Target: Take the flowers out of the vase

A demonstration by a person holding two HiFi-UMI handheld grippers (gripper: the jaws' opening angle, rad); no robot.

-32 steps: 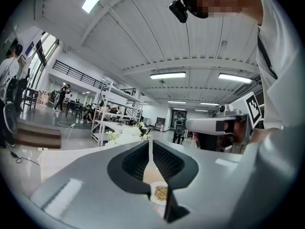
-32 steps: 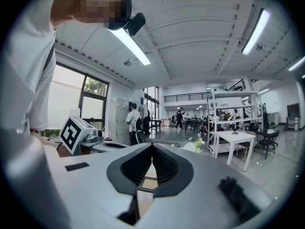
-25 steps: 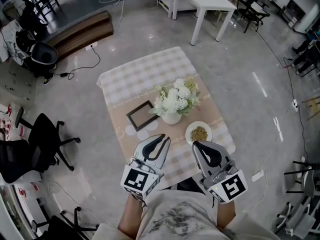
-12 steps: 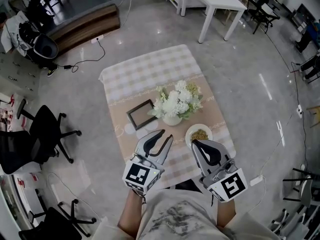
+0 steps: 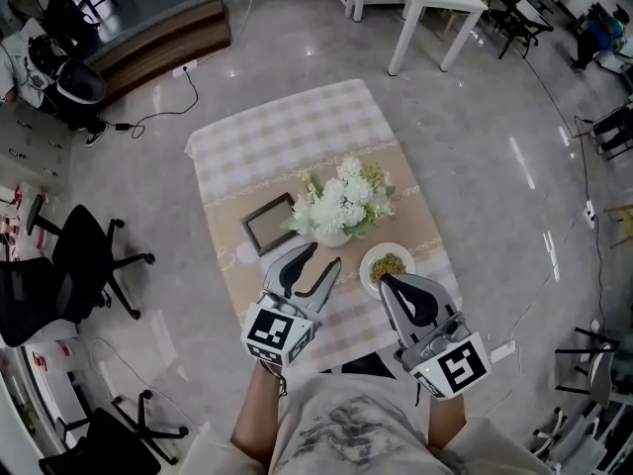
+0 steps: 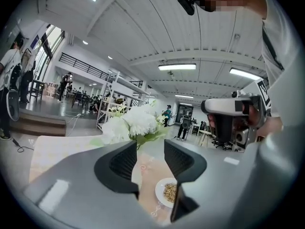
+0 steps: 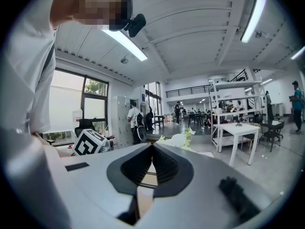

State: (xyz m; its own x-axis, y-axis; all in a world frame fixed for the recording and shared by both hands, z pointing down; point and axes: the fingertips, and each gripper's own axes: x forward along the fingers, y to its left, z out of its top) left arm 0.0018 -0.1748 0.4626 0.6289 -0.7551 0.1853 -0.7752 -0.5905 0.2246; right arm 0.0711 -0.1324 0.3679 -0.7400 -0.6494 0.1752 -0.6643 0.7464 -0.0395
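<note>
Overhead, in the head view, the flowers (image 5: 341, 204) stood upright in their vase (image 5: 331, 236) at the middle of the counter (image 5: 287, 137), just beyond both grippers. The left gripper (image 5: 324, 255) lay nearer, its tips close before the vase. The right gripper (image 5: 386, 281) sat by the dish (image 5: 387, 265), further right.

In the left gripper view the jaws stood apart, having just been opening. Nothing was between them, and the flowers (image 6: 133, 123) rose straight ahead above the gap.

In the right gripper view the jaws were pressed together and empty, with the flowers (image 7: 178, 140) ahead, slightly right.

The stems ran vertically, so the left side looked best placed to take and lift them.
</note>
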